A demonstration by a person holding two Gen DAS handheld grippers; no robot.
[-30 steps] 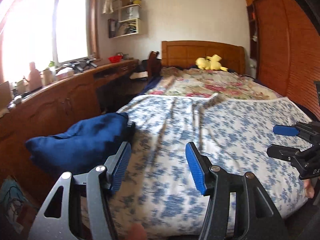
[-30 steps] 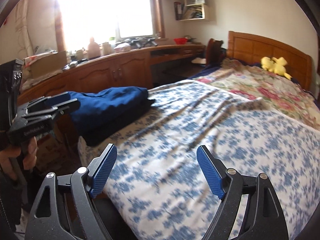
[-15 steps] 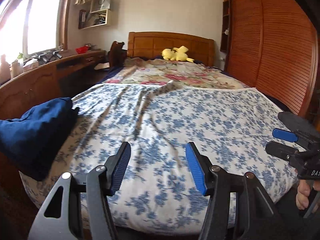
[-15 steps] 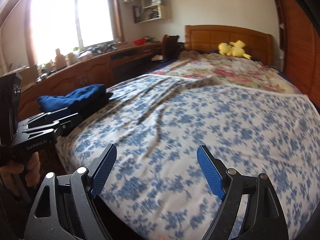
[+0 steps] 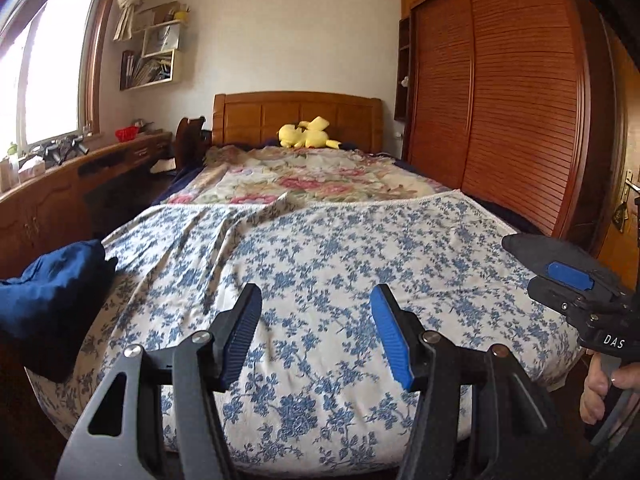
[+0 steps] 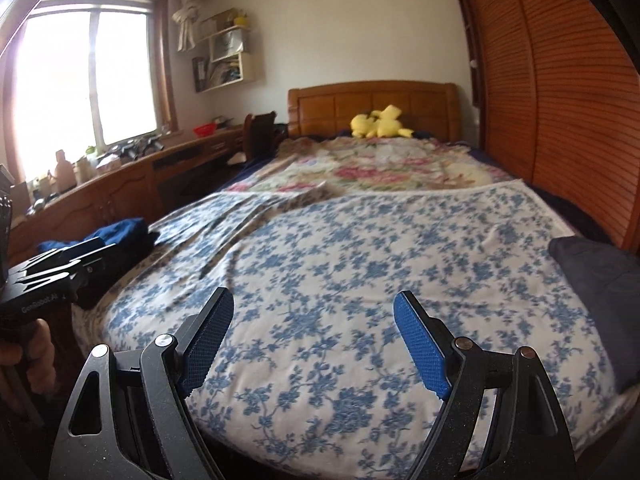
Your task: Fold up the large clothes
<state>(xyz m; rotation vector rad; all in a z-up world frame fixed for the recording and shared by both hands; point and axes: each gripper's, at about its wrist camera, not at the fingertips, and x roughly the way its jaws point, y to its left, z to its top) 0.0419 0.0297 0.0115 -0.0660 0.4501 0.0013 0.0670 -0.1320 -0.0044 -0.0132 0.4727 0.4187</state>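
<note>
A folded dark blue garment (image 5: pixel 48 292) lies on the bed's near left corner; it also shows in the right wrist view (image 6: pixel 116 232). A dark grey folded garment (image 6: pixel 600 276) lies at the bed's right edge. The bed is covered by a white sheet with blue flowers (image 5: pixel 340 264). My left gripper (image 5: pixel 316 320) is open and empty above the foot of the bed. My right gripper (image 6: pixel 312 324) is open and empty too, to the right of the left one. It also shows in the left wrist view (image 5: pixel 572 280).
A floral quilt (image 5: pixel 312 176) and a yellow plush toy (image 5: pixel 304 136) lie near the wooden headboard (image 5: pixel 296 116). A long wooden counter (image 5: pixel 48 200) with clutter runs under the window on the left. A slatted wardrobe (image 5: pixel 500 100) stands on the right.
Both grippers have swung to the right, away from the blue garment, and now face straight up the bed. Both stayed open and empty.
</note>
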